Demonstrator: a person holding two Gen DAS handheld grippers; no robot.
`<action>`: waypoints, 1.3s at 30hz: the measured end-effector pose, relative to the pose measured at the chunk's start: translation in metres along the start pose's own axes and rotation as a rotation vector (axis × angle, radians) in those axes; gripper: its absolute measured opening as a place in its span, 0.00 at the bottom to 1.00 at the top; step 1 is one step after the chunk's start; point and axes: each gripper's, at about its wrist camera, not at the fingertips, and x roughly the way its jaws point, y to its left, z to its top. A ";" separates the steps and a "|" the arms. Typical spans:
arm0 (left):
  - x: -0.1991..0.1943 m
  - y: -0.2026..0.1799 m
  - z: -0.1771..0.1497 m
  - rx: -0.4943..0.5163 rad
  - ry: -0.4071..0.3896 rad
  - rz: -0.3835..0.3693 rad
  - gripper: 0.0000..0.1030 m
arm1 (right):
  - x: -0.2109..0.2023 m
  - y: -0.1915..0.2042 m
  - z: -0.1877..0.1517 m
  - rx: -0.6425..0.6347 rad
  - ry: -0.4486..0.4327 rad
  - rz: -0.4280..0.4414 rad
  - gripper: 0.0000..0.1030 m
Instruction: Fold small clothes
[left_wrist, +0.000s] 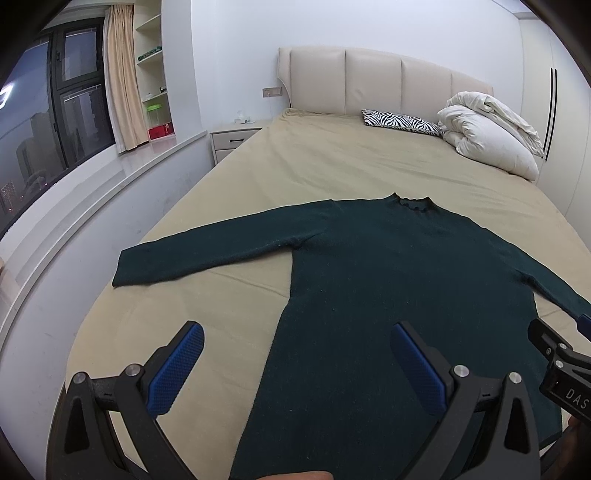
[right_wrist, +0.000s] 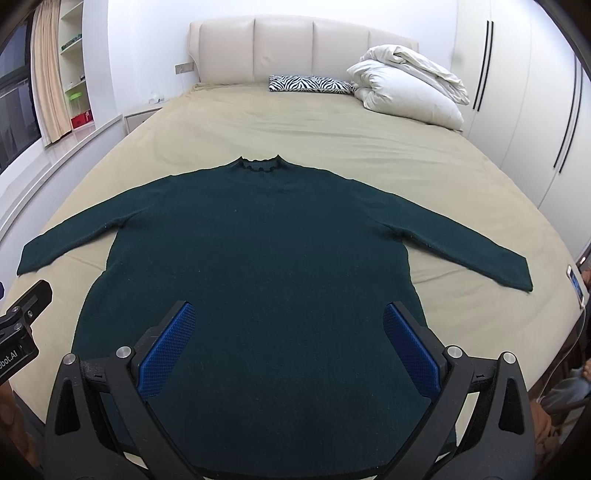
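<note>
A dark green sweater (right_wrist: 258, 258) lies flat on the beige bed (right_wrist: 332, 129), both sleeves spread, collar toward the headboard (right_wrist: 284, 44); left gripper (left_wrist: 295, 363) and right gripper (right_wrist: 286, 345) hover above its hem, jaws wide apart, grasping nothing.

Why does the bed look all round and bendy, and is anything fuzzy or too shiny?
Left wrist view: the fisheye lens curves the window ledge and bed, with dark corners; the sweater is sharp. Right wrist view: the same bulge bends the wardrobe doors; light is soft and even, with no glare, and the sweater is so dark its knit hardly shows.
</note>
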 end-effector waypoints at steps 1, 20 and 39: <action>0.000 0.000 -0.001 -0.001 0.000 0.002 1.00 | 0.000 -0.001 0.000 0.000 0.000 0.000 1.00; 0.013 -0.065 -0.006 0.230 -0.200 0.181 1.00 | 0.042 -0.200 -0.021 0.470 -0.051 -0.031 1.00; 0.094 -0.074 0.019 -0.051 0.167 -0.361 0.95 | 0.145 -0.470 -0.108 1.210 -0.081 0.169 0.93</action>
